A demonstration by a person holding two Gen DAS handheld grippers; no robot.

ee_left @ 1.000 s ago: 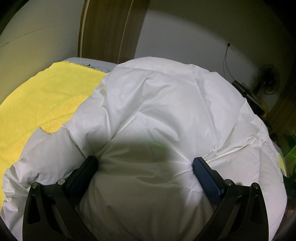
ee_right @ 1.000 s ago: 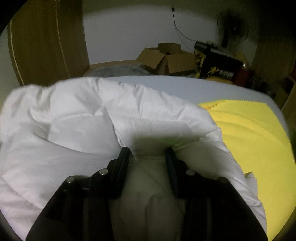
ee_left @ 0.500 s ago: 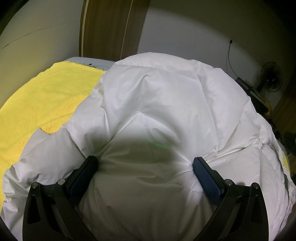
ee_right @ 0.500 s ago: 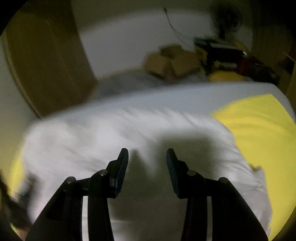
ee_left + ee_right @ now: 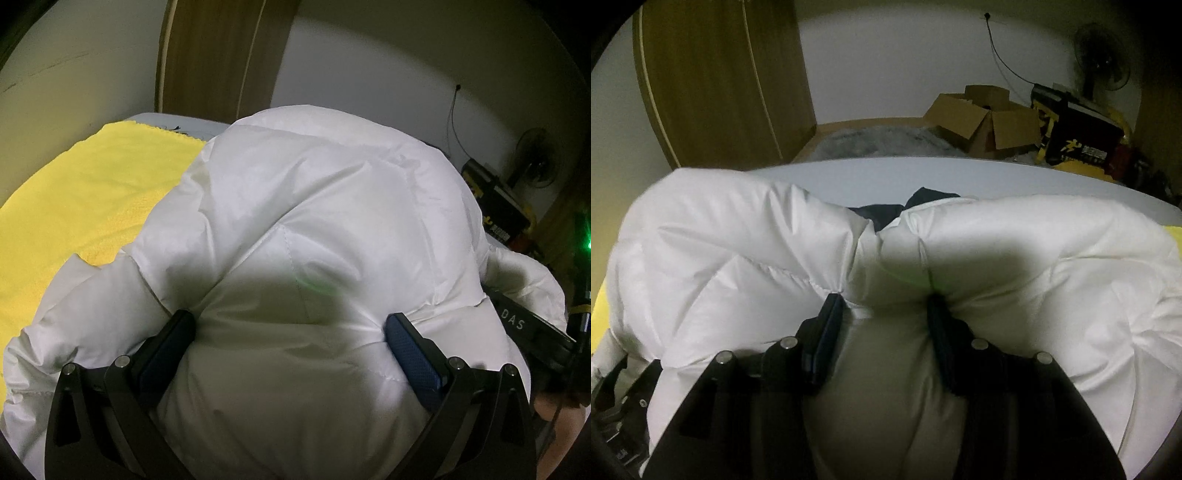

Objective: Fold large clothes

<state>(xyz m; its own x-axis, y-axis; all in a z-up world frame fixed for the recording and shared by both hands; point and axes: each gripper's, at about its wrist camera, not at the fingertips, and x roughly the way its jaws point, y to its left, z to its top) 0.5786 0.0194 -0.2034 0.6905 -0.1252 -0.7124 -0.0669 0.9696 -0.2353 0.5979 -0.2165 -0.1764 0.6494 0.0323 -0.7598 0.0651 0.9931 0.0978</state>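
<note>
Two grippers are pressed into a white puffy down jacket [image 5: 314, 229], which is heaped on a yellow towel [image 5: 85, 206] spread over a pale bed surface [image 5: 960, 173]. Nearest in the left wrist view, the left gripper [image 5: 290, 328] is held wide, and a thick bulge of the jacket is squeezed between its two pads, which dent the fabric on either side. In the right wrist view, the right gripper [image 5: 886, 302] is set narrower; its jaws have just been opening, yet a fold of padding is seen bunched between them and both pads are sunk into it. Just beyond that fold a dark lining [image 5: 886, 212] is exposed between two white lobes. Farther off, cardboard boxes [image 5: 982, 118] and a fan [image 5: 1100, 66] are seen by the wall.

As a judgement, the slippery, springy filling could be lost from the loosening right grip, and the fold would then spring open. Uneven pulling by the two tools could drag the towel askew.
</note>
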